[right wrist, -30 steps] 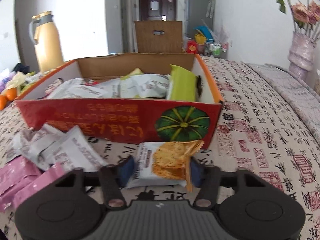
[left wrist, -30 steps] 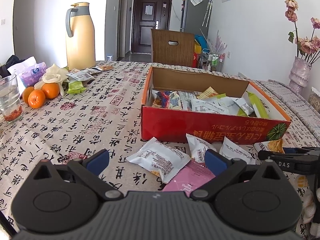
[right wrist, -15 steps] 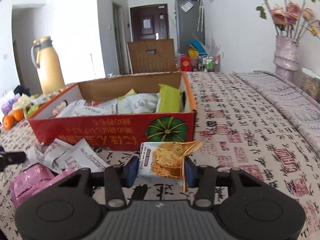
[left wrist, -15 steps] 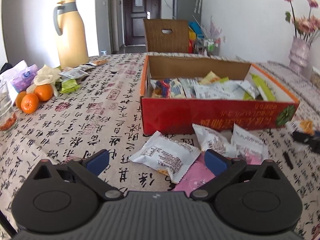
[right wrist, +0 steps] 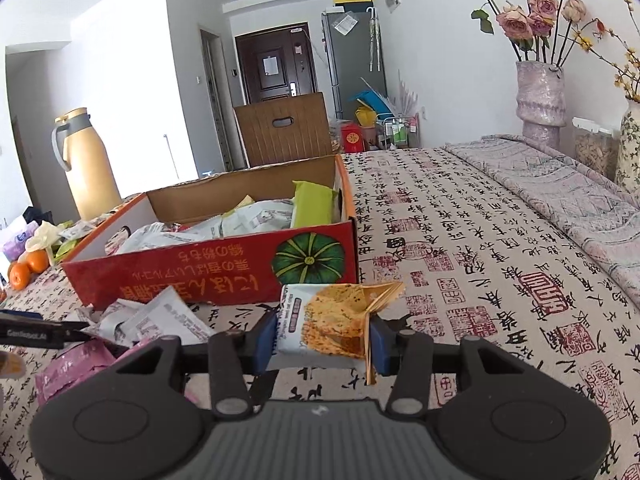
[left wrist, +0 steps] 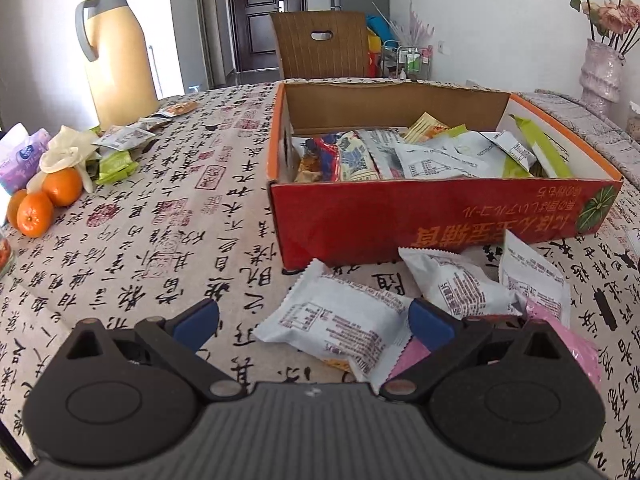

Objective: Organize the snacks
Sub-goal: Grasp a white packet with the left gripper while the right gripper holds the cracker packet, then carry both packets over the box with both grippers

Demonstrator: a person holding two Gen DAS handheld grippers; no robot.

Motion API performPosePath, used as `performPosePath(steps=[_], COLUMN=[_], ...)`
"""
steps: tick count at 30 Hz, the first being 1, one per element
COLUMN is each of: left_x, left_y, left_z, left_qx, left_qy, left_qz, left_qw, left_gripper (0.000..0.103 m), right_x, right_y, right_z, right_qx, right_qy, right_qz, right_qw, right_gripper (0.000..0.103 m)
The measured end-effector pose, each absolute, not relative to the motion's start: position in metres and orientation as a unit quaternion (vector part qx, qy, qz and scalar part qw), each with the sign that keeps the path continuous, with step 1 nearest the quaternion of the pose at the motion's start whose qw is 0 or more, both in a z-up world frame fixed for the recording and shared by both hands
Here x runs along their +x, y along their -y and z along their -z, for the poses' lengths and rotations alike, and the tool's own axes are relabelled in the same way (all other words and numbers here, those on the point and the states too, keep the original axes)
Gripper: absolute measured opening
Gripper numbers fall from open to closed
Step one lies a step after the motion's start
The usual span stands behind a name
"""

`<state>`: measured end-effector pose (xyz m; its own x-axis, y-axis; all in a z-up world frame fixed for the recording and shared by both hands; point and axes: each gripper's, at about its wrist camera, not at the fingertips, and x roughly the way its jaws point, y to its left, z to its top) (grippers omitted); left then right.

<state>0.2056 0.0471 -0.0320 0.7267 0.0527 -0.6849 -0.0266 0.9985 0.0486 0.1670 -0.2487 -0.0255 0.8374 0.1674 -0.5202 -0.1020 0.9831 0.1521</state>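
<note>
The cracker packet [right wrist: 332, 326] is pinched between the blue pads of the right gripper [right wrist: 322, 338], held by its flat sides and clear of the worktop [right wrist: 480, 248], so that it can be carried without being crushed. The red snack box [right wrist: 224, 272] is seen at about 11 o'clock from that gripper, its near wall just behind the packet; a lift over that wall is judged to be the move in hand. Inside the box, white and green packets are already piled, so the sorting is judged well along.

The left gripper [left wrist: 314, 320] is held wide apart, nothing between its pads, poised low over the loose snacks. A white packet [left wrist: 336, 320] is lying at its 12 o'clock, partly between the pads, with a second white packet [left wrist: 456, 284] and a pink packet [left wrist: 560, 344] at 1 to 2 o'clock, all left outside the box's front wall. The white packet is judged the next pick, being nearest.

Oranges [left wrist: 44, 200] and a yellow thermos [left wrist: 118, 52] are set well apart at 10 o'clock, out of the way
</note>
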Motion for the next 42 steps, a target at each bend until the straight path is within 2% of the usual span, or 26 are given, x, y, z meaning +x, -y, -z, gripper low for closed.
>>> performPosePath(steps=[3, 5, 10, 15, 26, 42], left_x=[0.209, 0.21, 0.208, 0.205, 0.191, 0.168], left_y=[-0.047, -0.048, -0.049, -0.049, -0.052, -0.047], left_z=[0.035, 0.036, 0.036, 0.035, 0.03, -0.001], left_qx=[0.013, 0.008, 0.0, -0.005, -0.015, -0.032], left_qy=[-0.374, -0.376, -0.375, -0.372, -0.36, -0.298], left_qz=[-0.012, -0.006, 0.005, 0.01, 0.004, 0.007], left_qw=[0.927, 0.926, 0.927, 0.928, 0.933, 0.954], left_gripper=[0.098, 0.088, 0.074, 0.065, 0.056, 0.055], right_x=[0.167, 0.166, 0.165, 0.163, 0.159, 0.153], right_y=[0.247, 0.247, 0.246, 0.246, 0.244, 0.234], right_z=[0.026, 0.028, 0.03, 0.032, 0.034, 0.024], right_qx=[0.061, 0.063, 0.065, 0.067, 0.067, 0.058], right_qy=[-0.277, -0.278, -0.281, -0.283, -0.286, -0.272], right_qz=[-0.074, -0.075, -0.077, -0.078, -0.082, -0.099], right_qw=[0.956, 0.955, 0.954, 0.954, 0.952, 0.955], right_gripper=[0.047, 0.047, 0.047, 0.047, 0.047, 0.047])
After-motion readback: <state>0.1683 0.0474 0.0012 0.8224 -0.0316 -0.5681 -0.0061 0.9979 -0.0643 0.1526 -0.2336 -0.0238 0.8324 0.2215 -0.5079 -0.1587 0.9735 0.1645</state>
